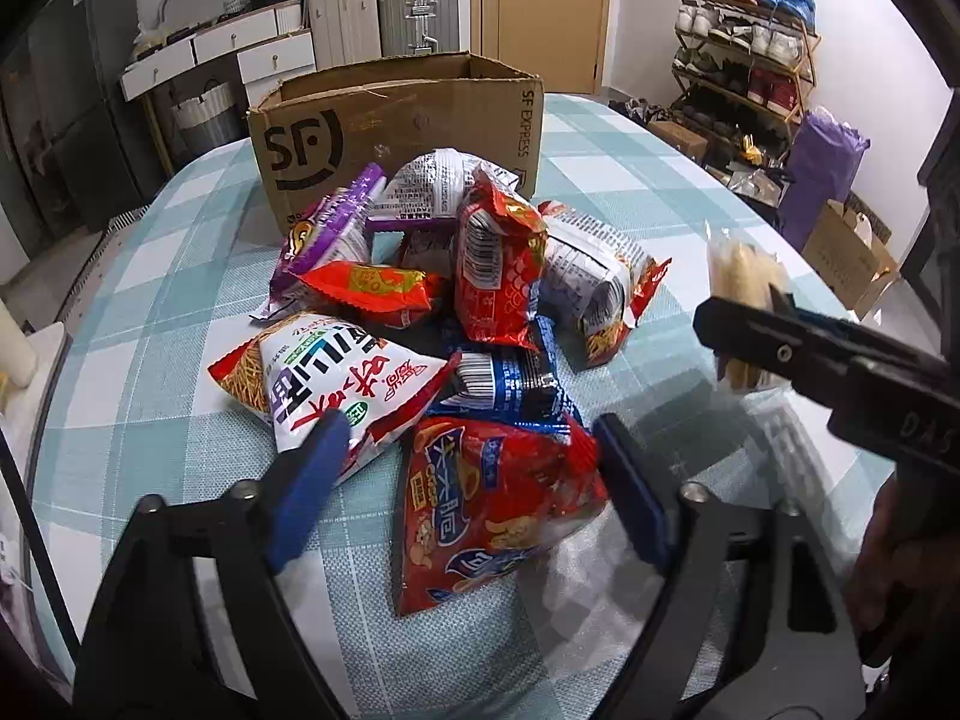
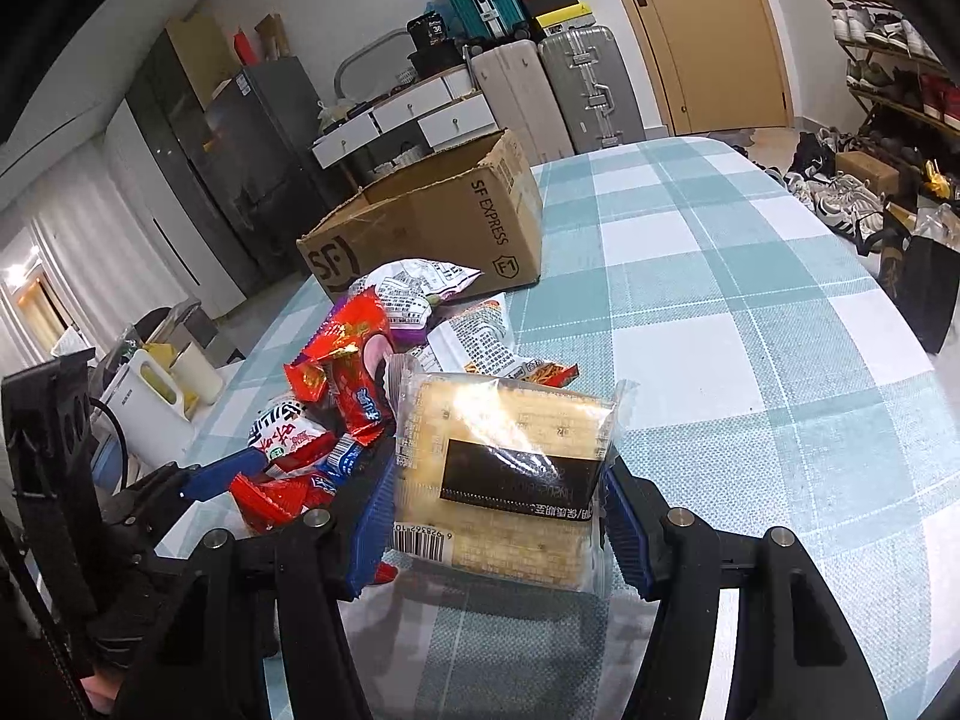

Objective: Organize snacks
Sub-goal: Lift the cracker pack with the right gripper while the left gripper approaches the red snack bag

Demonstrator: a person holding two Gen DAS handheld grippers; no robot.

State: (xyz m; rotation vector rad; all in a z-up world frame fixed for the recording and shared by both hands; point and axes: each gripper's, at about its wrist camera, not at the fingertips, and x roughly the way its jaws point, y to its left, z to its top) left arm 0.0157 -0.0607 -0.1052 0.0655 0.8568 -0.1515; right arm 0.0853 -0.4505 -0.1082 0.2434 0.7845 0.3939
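A pile of snack bags [image 1: 474, 276] lies on the checked tablecloth in front of an open cardboard box [image 1: 396, 120]. My left gripper [image 1: 474, 474] is open and straddles a red chip bag [image 1: 498, 498] at the near edge of the pile. Its right pad touches the bag's edge; its left pad rests over a corner of a white and red bag [image 1: 336, 384]. My right gripper [image 2: 498, 522] is shut on a clear packet of pale crackers [image 2: 504, 468] and holds it above the table, to the right of the pile. The same packet [image 1: 741, 276] shows in the left wrist view.
The table [image 2: 750, 300] is bare cloth to the right of the pile. The box [image 2: 432, 222] stands at the far left edge, its top open. Behind are suitcases [image 1: 384, 18], a door, and a shoe rack [image 1: 744, 54] at the right.
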